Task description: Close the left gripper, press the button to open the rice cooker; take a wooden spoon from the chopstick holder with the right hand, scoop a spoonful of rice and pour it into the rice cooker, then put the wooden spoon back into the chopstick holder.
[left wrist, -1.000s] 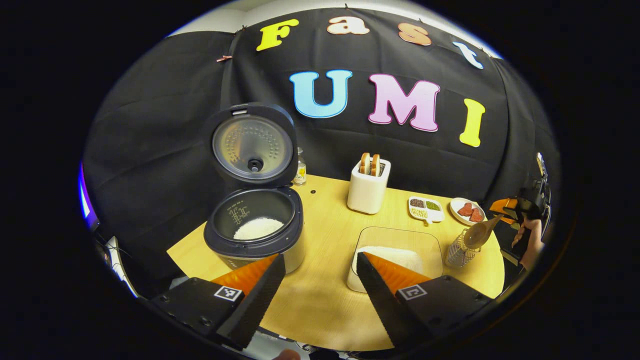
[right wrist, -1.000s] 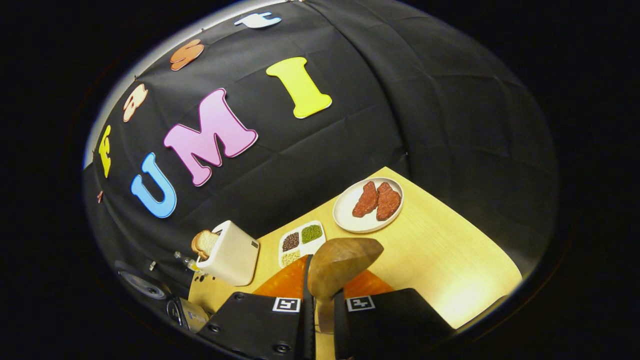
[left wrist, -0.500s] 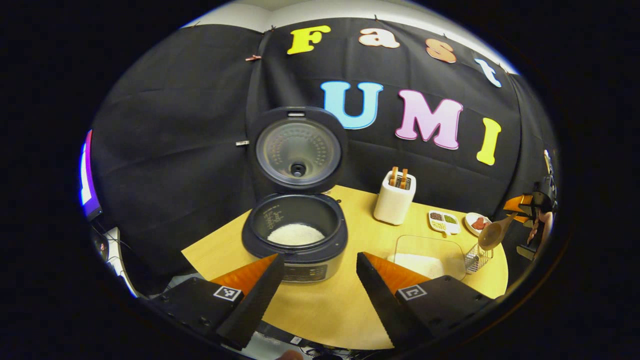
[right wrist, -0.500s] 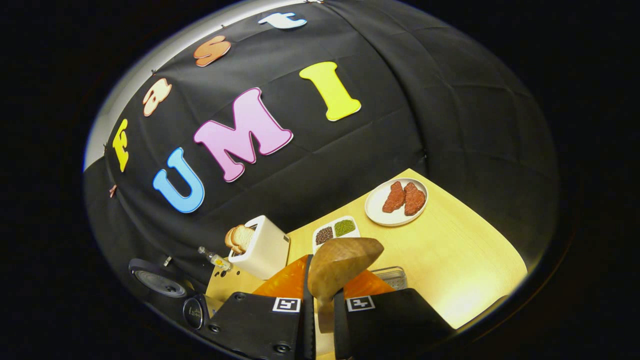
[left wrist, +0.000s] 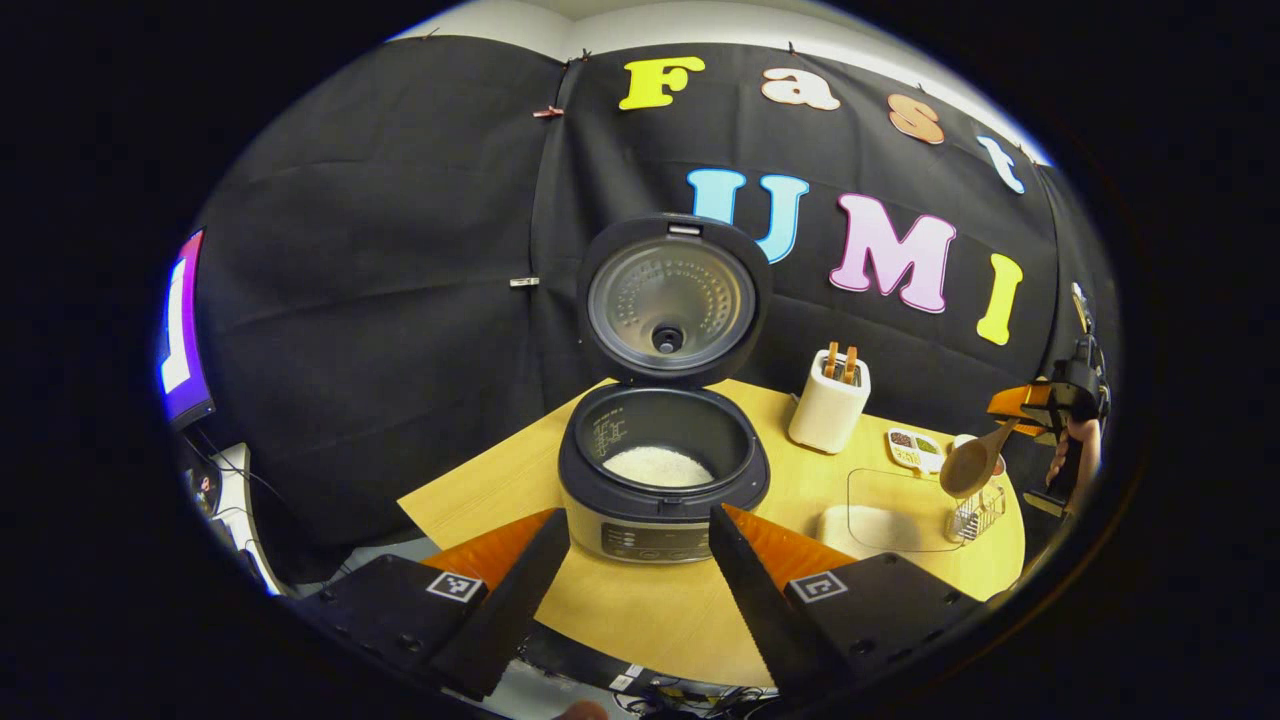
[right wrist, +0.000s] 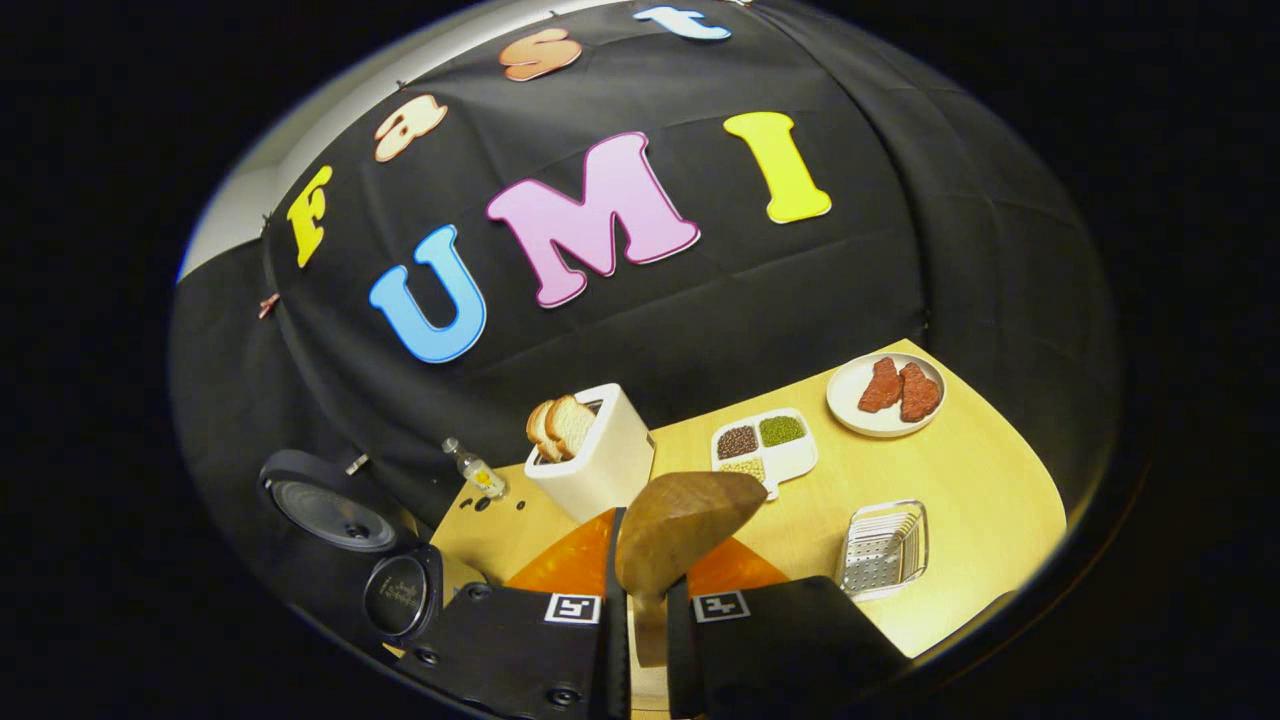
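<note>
1. left gripper: fingers spread wide, holding nothing, hovering near the front of the table. the rice cooker sits just beyond its tips, lid up, some white rice in the pot.
2. risk here, judged: the spread fingers are close to the cooker's front panel; a forward drift could nudge the body or knock the lid down.
3. clear rice container lies right of the cooker, low layer of rice inside. wire chopstick holder stands just beside it at the table's right edge.
4. right gripper: fingers pinched on the handle of the wooden spoon, bowl sticking up past the tips. in the left gripper view the spoon hangs above the holder, well apart from the cooker.
5. risk, judged: grip is on a narrow handle, so the spoon may twist while digging into the rice; a tilted bowl would spill grains on the long carry across to the cooker.
6. in the right gripper view the holder lies below and right of the spoon, not touching.
</note>
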The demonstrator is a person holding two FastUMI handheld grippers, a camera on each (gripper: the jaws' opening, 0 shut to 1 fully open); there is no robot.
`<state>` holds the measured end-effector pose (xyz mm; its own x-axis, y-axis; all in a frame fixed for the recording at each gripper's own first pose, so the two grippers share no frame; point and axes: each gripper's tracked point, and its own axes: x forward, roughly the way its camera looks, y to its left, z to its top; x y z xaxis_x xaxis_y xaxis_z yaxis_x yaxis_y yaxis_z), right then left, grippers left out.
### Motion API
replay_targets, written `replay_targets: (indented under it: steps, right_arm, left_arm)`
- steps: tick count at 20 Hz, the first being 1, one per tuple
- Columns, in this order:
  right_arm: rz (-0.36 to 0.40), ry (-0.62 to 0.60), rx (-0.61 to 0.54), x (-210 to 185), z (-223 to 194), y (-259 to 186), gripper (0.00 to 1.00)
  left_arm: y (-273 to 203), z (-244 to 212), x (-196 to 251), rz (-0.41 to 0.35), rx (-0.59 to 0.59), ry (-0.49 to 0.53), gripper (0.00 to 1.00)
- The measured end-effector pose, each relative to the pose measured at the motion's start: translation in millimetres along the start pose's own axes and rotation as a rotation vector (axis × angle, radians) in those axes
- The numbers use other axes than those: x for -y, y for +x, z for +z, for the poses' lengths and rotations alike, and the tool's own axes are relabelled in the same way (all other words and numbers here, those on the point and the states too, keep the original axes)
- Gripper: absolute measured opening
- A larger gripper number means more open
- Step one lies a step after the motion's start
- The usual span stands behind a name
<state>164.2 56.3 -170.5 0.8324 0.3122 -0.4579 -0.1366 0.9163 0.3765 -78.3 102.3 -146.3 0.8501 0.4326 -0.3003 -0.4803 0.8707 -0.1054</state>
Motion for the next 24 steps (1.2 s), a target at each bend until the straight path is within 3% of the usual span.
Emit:
replay_targets:
  steps: [13, 19, 24]
  right_arm:
    - [-0.098, -0.129, -0.054, 6, -99, 56, 0.19]
    - [-0.103, -0.177, -0.049, -12, -120, 58, 0.19]
    - [-0.086, -0.094, -0.098, -29, -138, 56, 0.19]
  left_arm:
    - [24, -69, -34, -0.007, -0.158, 0.004, 0.95]
    - [32, -56, -43, -0.014, -0.137, 0.003, 0.95]
    - [33, -52, -49, -0.030, -0.135, 0.020, 0.95]
